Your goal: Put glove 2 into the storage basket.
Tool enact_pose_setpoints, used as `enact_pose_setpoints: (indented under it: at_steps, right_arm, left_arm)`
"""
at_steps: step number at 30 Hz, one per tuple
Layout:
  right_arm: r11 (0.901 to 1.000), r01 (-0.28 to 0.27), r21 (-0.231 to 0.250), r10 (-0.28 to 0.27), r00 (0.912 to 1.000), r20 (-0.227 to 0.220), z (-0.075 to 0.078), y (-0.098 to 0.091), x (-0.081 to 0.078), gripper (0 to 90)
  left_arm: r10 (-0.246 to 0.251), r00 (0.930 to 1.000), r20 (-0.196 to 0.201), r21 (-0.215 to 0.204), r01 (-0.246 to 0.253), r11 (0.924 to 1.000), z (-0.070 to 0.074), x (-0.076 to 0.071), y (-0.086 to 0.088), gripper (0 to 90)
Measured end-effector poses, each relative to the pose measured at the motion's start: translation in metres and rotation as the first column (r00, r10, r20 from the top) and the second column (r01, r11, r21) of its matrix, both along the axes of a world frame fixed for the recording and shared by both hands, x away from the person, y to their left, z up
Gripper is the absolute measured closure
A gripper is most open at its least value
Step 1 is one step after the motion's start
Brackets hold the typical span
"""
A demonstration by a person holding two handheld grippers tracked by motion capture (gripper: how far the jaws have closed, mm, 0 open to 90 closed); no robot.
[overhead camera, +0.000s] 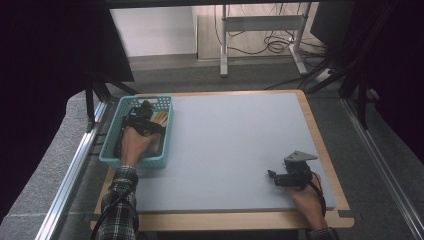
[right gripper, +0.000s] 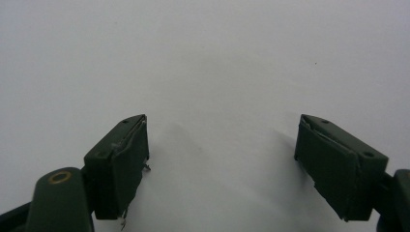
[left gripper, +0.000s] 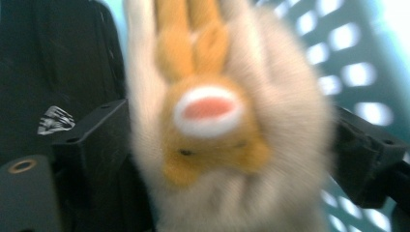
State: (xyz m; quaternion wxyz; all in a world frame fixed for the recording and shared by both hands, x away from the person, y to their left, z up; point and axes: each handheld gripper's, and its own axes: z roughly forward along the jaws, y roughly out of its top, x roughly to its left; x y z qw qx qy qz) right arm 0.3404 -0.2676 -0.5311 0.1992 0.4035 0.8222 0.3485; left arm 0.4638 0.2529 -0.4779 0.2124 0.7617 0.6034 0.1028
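I am holding my left claw [overhead camera: 142, 114] wide around the plush toy [left gripper: 212, 130] inside the basket [overhead camera: 162, 161]. Gripping and lifting are remaining. My right claw [right gripper: 220, 159] is resting wide and empty over the counter [overhead camera: 235, 140].

— What is lying beyond the desk [overhead camera: 240, 150]?
— Black cables [overhead camera: 272, 45] are coiling on the floor [overhead camera: 210, 75], and a grey metal frame [overhead camera: 260, 25] is standing there, against a pale wall [overhead camera: 150, 30].

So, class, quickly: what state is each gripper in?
Left gripper: jaws wide around the plush toy in the basket; grip unclear.
Right gripper: open, empty.
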Motion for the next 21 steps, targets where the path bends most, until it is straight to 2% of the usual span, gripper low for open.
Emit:
enact_pose_setpoints:
  at_steps: [2, 4, 5, 7, 9, 10, 12, 16, 19, 21]
  right_arm:
    - [1.0000, 0.000, 0.000, 0.000, 1.0000, 0.000, 0.000, 0.000, 0.000, 19.2]
    - [1.0000, 0.000, 0.000, 0.000, 1.0000, 0.000, 0.000, 0.000, 0.000, 19.2]
    - [1.0000, 0.000, 0.000, 0.000, 1.0000, 0.000, 0.000, 0.000, 0.000, 19.2]
    - [1.0000, 0.000, 0.000, 0.000, 1.0000, 0.000, 0.000, 0.000, 0.000, 19.2]
    - [1.0000, 0.000, 0.000, 0.000, 1.0000, 0.000, 0.000, 0.000, 0.000, 19.2]
    - [1.0000, 0.000, 0.000, 0.000, 1.0000, 0.000, 0.000, 0.000, 0.000, 19.2]
    - [1.0000, 0.001, 0.001, -0.001, 1.0000, -0.001, 0.000, 0.000, 0.000, 19.2]
    - [1.0000, 0.000, 0.001, 0.000, 1.0000, 0.000, 0.000, 0.000, 0.000, 19.2]
    - [1.0000, 0.000, 0.001, 0.000, 1.0000, -0.001, 0.000, 0.000, 0.000, 19.2]
    - [1.0000, 0.000, 0.000, 0.000, 1.0000, 0.000, 0.000, 0.000, 0.000, 19.2]
  left_arm:
    - [0.002, 0.9985, 0.054, -0.038, 0.000, 0.9993, 0.013, -0.005, 0.004, 10.6]
    - [0.010, 0.9959, 0.089, -0.044, -0.006, 0.9990, 0.022, -0.009, 0.009, 13.3]
    - [0.021, 0.9942, 0.105, -0.039, -0.016, 0.9991, 0.025, -0.011, 0.012, 17.1]
    - [0.041, 0.9922, 0.118, -0.029, -0.038, 0.9989, 0.027, -0.014, 0.018, 32.9]
    - [0.064, 0.9922, 0.107, 0.006, -0.065, 0.9979, 0.022, -0.014, 0.023, 55.8]
    - [0.074, 0.9932, 0.090, 0.023, -0.076, 0.9968, 0.017, -0.012, 0.024, 64.4]
    - [0.076, 0.9959, 0.050, 0.049, -0.078, 0.9957, 0.005, -0.008, 0.025, 75.4]
    - [0.081, 0.9967, 0.004, 0.033, -0.081, 0.9961, -0.011, -0.001, 0.020, 83.1]
    - [0.068, 0.9977, -0.008, 0.006, -0.068, 0.9977, -0.011, 0.001, 0.011, 85.6]
    - [0.042, 0.9989, -0.018, 0.021, -0.042, 0.9989, -0.008, 0.001, 0.004, 88.6]
